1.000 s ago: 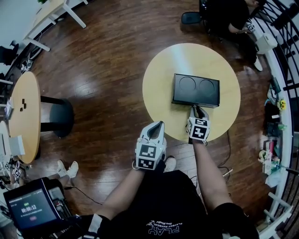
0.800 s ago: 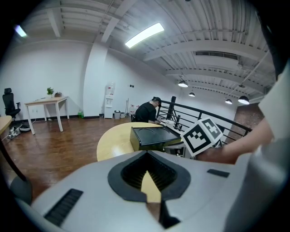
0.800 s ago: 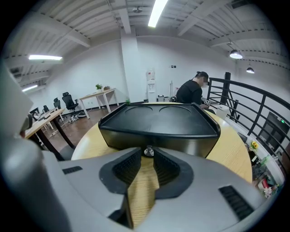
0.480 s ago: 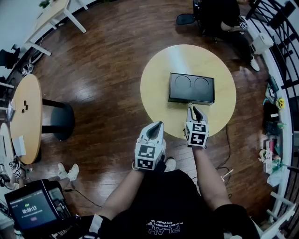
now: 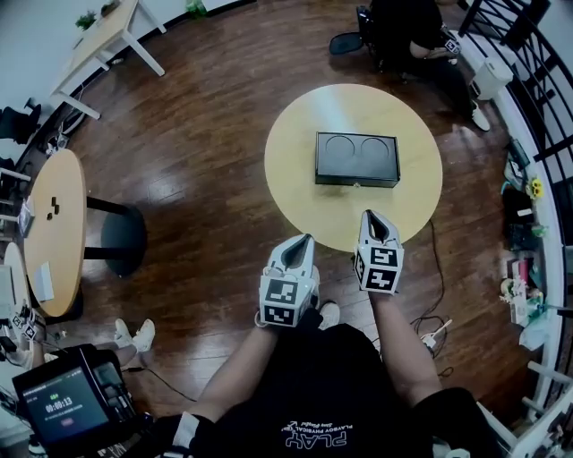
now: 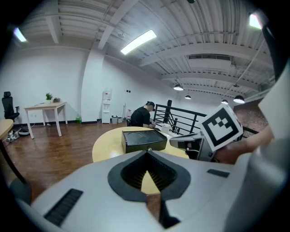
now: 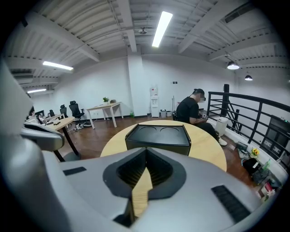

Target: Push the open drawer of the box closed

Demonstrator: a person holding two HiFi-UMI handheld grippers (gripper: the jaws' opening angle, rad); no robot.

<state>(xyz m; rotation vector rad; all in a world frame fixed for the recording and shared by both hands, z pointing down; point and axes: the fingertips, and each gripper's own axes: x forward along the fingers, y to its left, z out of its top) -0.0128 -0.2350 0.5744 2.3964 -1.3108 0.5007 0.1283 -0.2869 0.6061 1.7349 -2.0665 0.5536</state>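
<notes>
A black box (image 5: 356,158) with two round recesses in its lid sits on the round yellow table (image 5: 295,179). Its drawer front, with a small knob (image 5: 356,186), looks flush with the box. My right gripper (image 5: 371,216) is shut and empty, hovering over the table's near edge, a short gap from the box front. Further back and to the left, off the table, my left gripper (image 5: 303,239) is also shut and empty. The box (image 7: 158,136) lies straight ahead of the right gripper (image 7: 146,149). In the left gripper view the box (image 6: 144,140) lies beyond the left gripper (image 6: 147,153).
A second round table (image 5: 54,233) and a black pedestal base (image 5: 121,240) stand at the left. A person (image 5: 403,27) sits beyond the table. A railing (image 5: 537,80) runs along the right, and a white desk (image 5: 103,36) stands at the back left. A tablet (image 5: 67,404) is at the bottom left.
My right gripper has drawn back from the box front, where its tip was touching a second ago, toward the table's near edge. The left gripper has stayed put.
</notes>
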